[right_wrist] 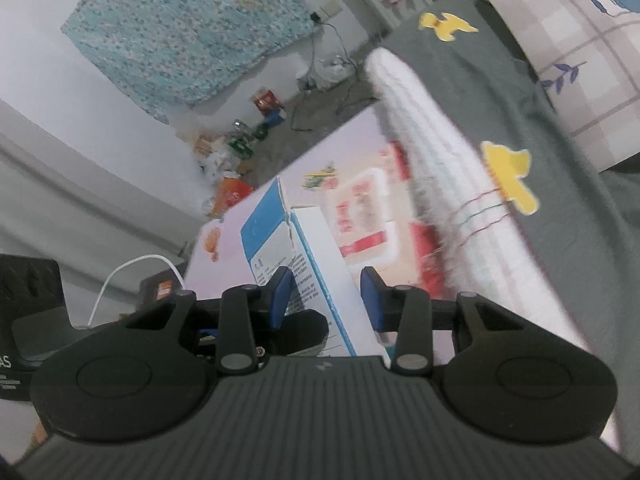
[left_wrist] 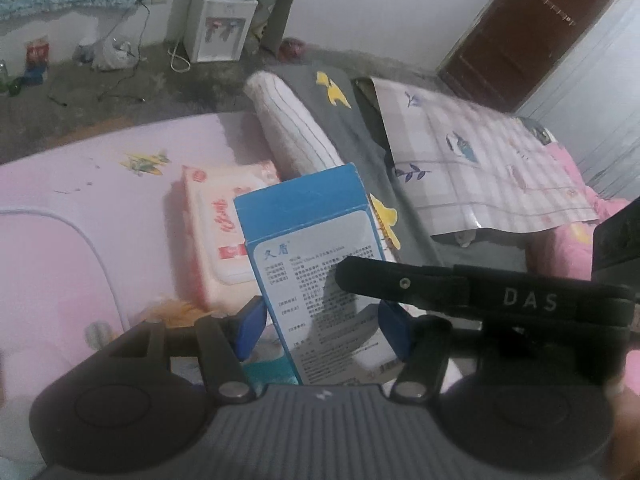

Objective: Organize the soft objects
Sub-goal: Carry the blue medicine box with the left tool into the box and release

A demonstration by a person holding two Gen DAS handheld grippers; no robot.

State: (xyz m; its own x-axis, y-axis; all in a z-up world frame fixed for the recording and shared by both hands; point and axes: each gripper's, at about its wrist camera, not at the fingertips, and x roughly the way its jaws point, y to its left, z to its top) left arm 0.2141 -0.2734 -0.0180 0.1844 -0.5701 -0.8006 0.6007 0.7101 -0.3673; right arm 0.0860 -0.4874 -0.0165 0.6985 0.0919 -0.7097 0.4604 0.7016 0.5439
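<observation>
Blue and white cardboard catches the eye first: a tall box (left_wrist: 316, 276) printed with small text stands upright between the blue pads of the left gripper (left_wrist: 322, 330), which seem to bear on its two sides, though the contact itself is hard to make out. The right gripper (right_wrist: 326, 298) has the same box (right_wrist: 316, 268) between its fingers; its left pad (right_wrist: 280, 296) lies against the printed face, while the other pad (right_wrist: 374, 300) appears to stand just clear of the white side, so I cannot tell whether it is really pinching. Its black finger (left_wrist: 400, 282) crosses in front of the box in the left wrist view.

Behind the box, on the pink bed sheet (left_wrist: 80, 192), lies a soft pack of wet wipes (left_wrist: 218, 220) with red lettering, closed, its contents hidden. Beside it, toward the far edge of the bed, a rolled white towel (left_wrist: 292, 128) leans on grey bedding with yellow shapes (left_wrist: 348, 128), and a plaid pillow (left_wrist: 480, 160) rests on that. The box's bottom is cut off behind the gripper body. Both views are blurred.
</observation>
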